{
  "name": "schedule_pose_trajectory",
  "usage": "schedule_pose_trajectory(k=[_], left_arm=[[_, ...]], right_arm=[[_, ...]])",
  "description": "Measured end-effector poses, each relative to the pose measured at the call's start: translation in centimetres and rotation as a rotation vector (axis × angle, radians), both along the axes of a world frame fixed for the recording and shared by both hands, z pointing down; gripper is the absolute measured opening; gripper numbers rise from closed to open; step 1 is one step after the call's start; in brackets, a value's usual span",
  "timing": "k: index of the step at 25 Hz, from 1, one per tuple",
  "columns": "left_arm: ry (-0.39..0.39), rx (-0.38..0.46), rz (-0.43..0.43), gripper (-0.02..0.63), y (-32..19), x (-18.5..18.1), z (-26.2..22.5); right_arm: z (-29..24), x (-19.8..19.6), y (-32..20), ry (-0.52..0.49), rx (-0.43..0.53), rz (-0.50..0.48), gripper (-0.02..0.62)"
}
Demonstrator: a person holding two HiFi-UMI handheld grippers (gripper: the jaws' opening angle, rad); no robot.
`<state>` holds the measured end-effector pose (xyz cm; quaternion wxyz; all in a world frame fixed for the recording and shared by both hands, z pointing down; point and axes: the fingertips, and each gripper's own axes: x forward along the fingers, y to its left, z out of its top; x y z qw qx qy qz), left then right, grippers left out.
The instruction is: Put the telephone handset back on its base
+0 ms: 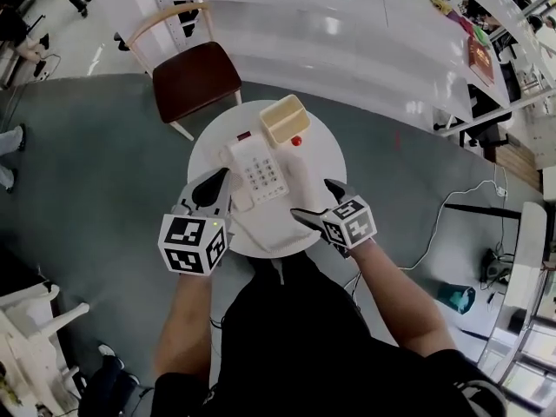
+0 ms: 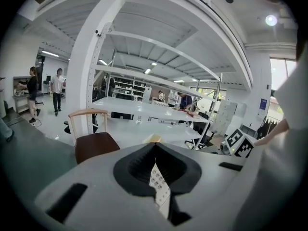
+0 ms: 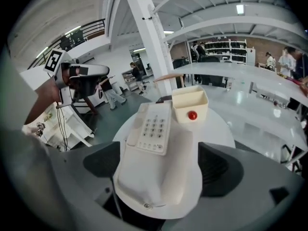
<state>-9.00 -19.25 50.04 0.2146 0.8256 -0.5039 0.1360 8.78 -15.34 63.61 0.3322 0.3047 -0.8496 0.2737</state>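
Note:
A white telephone base (image 1: 260,174) with a keypad sits on the round white table (image 1: 208,150). Its white handset (image 3: 156,170) lies on the table just right of the base, also visible in the head view (image 1: 304,183). My right gripper (image 3: 159,163) is open, its two jaws standing either side of the handset's near end; I cannot see a grip on it. In the head view the right gripper (image 1: 320,203) is at the table's near right. My left gripper (image 1: 214,189) is at the base's left edge, shut on nothing; its view shows a sliver of the keypad (image 2: 160,186) below the joined jaws.
A cream open box (image 1: 285,118) stands at the table's far side with a small red ball (image 1: 296,141) in front of it. A brown-seated chair (image 1: 193,78) is beyond the table. Long white benches (image 1: 347,33) run behind. Cables lie on the floor at the right.

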Motion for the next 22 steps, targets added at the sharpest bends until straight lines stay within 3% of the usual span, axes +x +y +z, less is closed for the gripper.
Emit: schedule_pose_trajectory(k=[4,10,19,22], left_arm=[[0.006,-0.052,-0.009,0.011,0.0,-0.2,3.4],[0.017,-0.105,-0.009,0.011,0.4,0.0,7.1],[0.023,-0.112,-0.002,0.011,0.5,1.1,7.5],[0.026,-0.112,-0.008,0.011,0.9,1.3,7.5]], right_arm=[[3.8,0.2,0.0,0.045,-0.047,-0.011,0.489],[8.0,1.4,-1.4,0.116,-0.082,0.032,0.428],[11.1,3.1,-2.1,0.247,-0.100,0.003,0.359],[11.7,3.1,-2.1,0.260,-0.138,0.010,0.373]])
